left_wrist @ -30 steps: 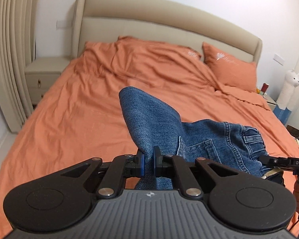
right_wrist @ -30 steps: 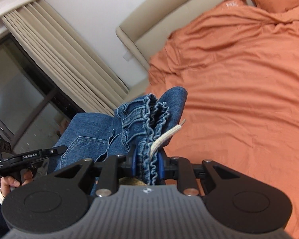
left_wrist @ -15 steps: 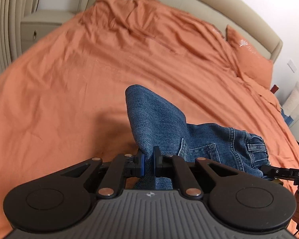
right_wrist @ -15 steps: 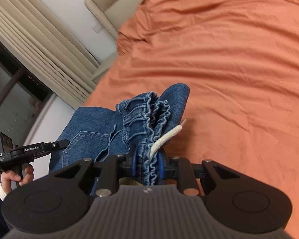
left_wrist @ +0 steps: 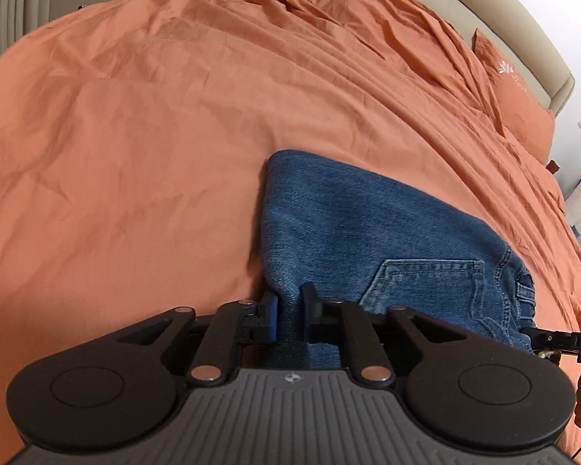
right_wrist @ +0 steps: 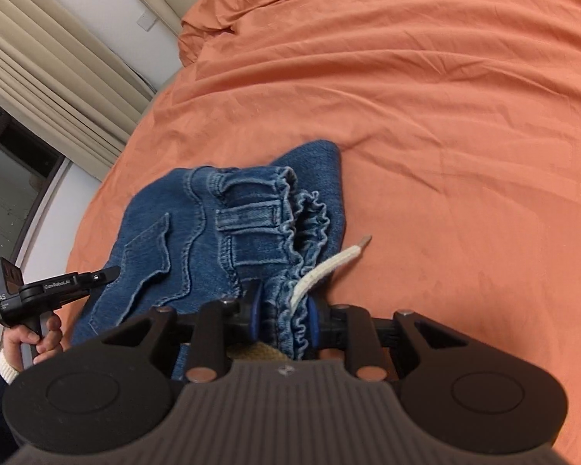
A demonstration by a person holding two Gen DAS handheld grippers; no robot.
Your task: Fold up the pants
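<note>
- Left gripper [left_wrist: 289, 316]: jaws pinched on a thick fold of the blue denim pants [left_wrist: 372, 240]; the cloth rises from between the blue pads and drapes forward over the orange bedsheet [left_wrist: 135, 147].
- Right gripper [right_wrist: 282, 319]: jaws clamped on the gathered elastic waistband [right_wrist: 290, 209], with the cream drawstring [right_wrist: 329, 265] trailing out beside the right pad.
- Position of the pants: bunched and held between the two grippers just above the near part of the bed; the back pocket [left_wrist: 422, 283] faces up in the left wrist view. Whether the far edge already touches the sheet cannot be told.
- Step in hand, as judged: laying the held pants down on the sheet so that a fold can be made.
- Good practice: both grippers should descend together and at the same height, so that the denim lands flat rather than twisted.
- The grippers should draw gently apart while lowering, so that the waistband is taut and the slack between them is removed.
- Release should wait until the cloth is fully supported by the sheet; a premature opening would let the heavy denim slump into a heap.
- Risk: the drawstring may catch under the fold; it is best tucked inside the waistband.
- The pillow [left_wrist: 515, 93] lies well apart from the working area.
</note>
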